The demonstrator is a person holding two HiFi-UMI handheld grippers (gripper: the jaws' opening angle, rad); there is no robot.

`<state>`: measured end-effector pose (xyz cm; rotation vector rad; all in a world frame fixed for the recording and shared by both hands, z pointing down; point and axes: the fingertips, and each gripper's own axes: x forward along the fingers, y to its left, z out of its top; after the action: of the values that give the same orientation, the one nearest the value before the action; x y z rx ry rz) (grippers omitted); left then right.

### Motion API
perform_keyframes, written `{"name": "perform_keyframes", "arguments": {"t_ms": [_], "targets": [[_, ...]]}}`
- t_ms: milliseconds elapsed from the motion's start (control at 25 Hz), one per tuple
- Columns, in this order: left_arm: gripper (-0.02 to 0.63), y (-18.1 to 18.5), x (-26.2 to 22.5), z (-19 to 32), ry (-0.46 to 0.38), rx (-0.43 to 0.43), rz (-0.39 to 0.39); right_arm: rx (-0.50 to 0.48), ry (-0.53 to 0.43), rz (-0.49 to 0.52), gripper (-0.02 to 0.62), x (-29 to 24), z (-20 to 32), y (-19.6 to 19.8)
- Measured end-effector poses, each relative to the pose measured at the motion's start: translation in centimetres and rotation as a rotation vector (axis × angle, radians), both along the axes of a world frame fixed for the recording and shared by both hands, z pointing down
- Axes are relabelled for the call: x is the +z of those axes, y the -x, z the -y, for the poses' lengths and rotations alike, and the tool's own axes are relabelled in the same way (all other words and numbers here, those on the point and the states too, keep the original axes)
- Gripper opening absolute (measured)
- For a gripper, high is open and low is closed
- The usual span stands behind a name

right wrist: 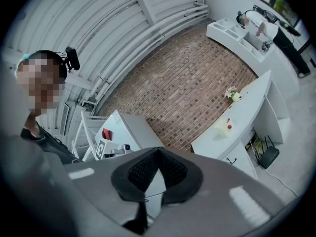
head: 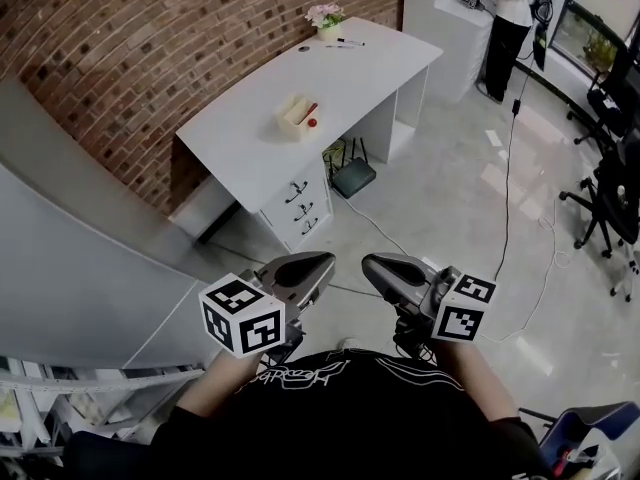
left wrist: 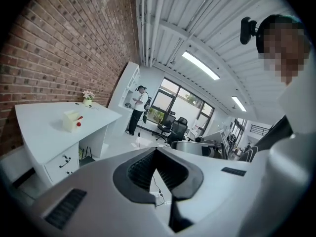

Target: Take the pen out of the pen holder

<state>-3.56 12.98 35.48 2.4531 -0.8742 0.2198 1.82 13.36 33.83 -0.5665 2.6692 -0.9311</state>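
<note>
Sitting on desk, pen holder far from L tongs, R tongs.

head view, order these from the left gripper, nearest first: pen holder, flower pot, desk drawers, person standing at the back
From the left gripper, held low near the body:
1. desk drawers, straight ahead, low
2. pen holder, on the desk above them
3. flower pot, at the desk's far end
4. standing person, beyond it, upper right
</note>
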Motion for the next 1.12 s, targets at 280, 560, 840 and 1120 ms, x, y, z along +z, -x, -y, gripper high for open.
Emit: {"name": "perform_keyframes", "arguments": {"t_ms": [280,560,840,1120], "targets": [[0.003,-2.1,-0.8,0.9,-0.039,0.011,0.042,-0.005,-0.027,0.013,0.003,-0.7,0.9,-1.9],[0.005,-3.8,-1.4,2.1,-0.051,0.023,0.038,0.026,-0.040,-0.019,0.003,-1.1,1.4,-3.7],[0.005,-5.6,-1.0,3.9,-0.037,0.073,0.029,0.076,-0.028,-0.037,0.003,-0.5,2.9,-5.1],[0.003,-5.8,0.1,7.9,-0.011,0.102,-0.012,0.100,0.004,-0.043,0.003,1.0,6.9,-5.0]]}}
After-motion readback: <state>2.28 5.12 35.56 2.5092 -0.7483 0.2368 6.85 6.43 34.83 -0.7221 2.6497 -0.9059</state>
